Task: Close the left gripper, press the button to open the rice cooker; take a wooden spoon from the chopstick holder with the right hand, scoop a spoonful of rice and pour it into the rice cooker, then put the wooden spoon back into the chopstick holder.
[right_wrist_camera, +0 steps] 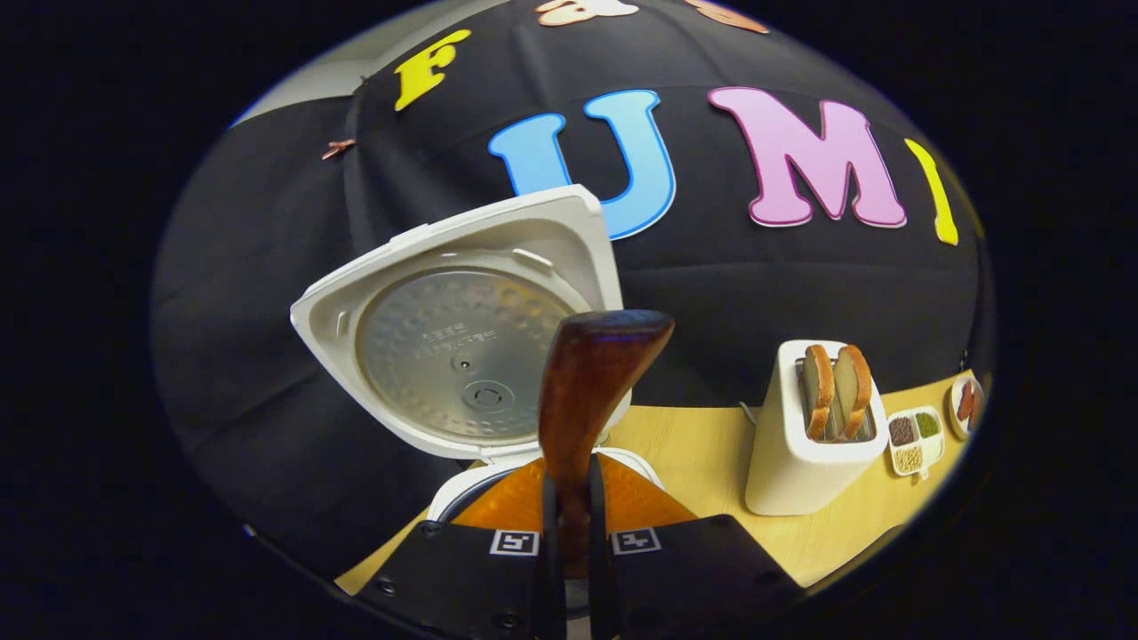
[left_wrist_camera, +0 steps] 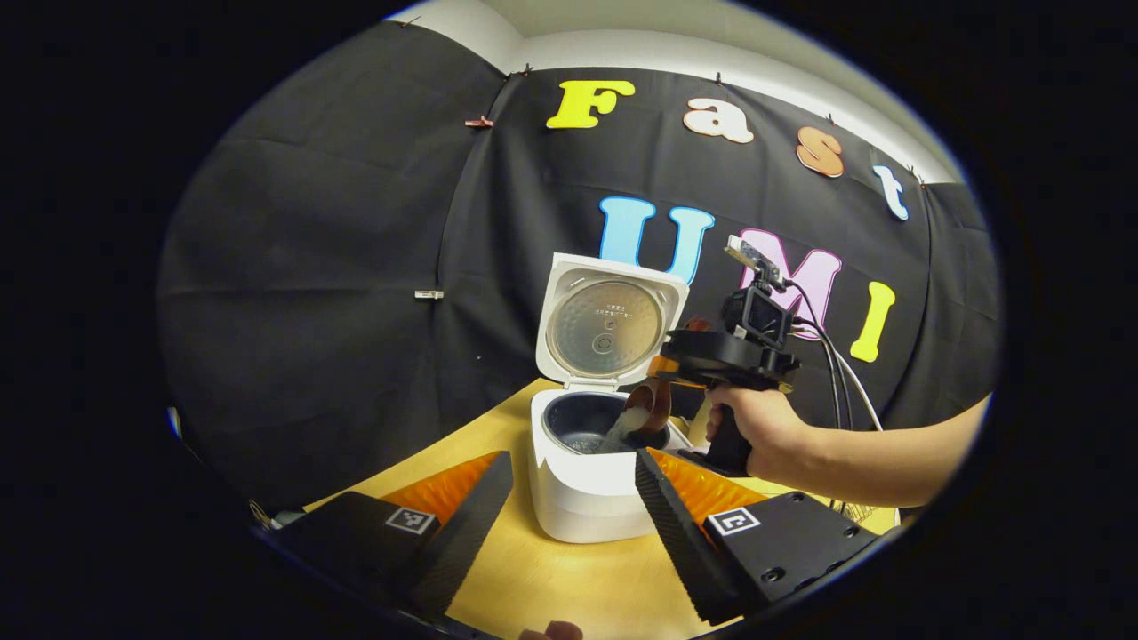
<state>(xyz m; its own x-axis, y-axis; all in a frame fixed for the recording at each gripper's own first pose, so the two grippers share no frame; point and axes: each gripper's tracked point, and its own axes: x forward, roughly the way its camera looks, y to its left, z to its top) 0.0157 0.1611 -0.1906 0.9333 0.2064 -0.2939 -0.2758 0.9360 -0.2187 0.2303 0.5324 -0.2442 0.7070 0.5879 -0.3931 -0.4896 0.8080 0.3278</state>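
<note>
We are seeing right gripper (right_wrist_camera: 569, 524), jaws clamping wooden spoon (right_wrist_camera: 587, 391), tipping rice (left_wrist_camera: 620, 431) into open rice cooker (left_wrist_camera: 578, 480) at twelve o'clock on tabletop (left_wrist_camera: 551, 578); left gripper (left_wrist_camera: 569, 507) jaws gaping, holding nothing.

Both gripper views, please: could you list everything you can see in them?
Rice cooker: one, white, on the table, lid raised.
Wooden spoon: one, brown, tipped over the cooker's pot, rice pouring off it.
Toaster: one, white, right of the cooker, two bread slices upright inside.
Divided dish: one, white, beside the toaster.
Table: one, light wood.
Left tool: open, short of the cooker.
Right tool: shut on the spoon handle.
Hand: one, holding the right tool.
</note>
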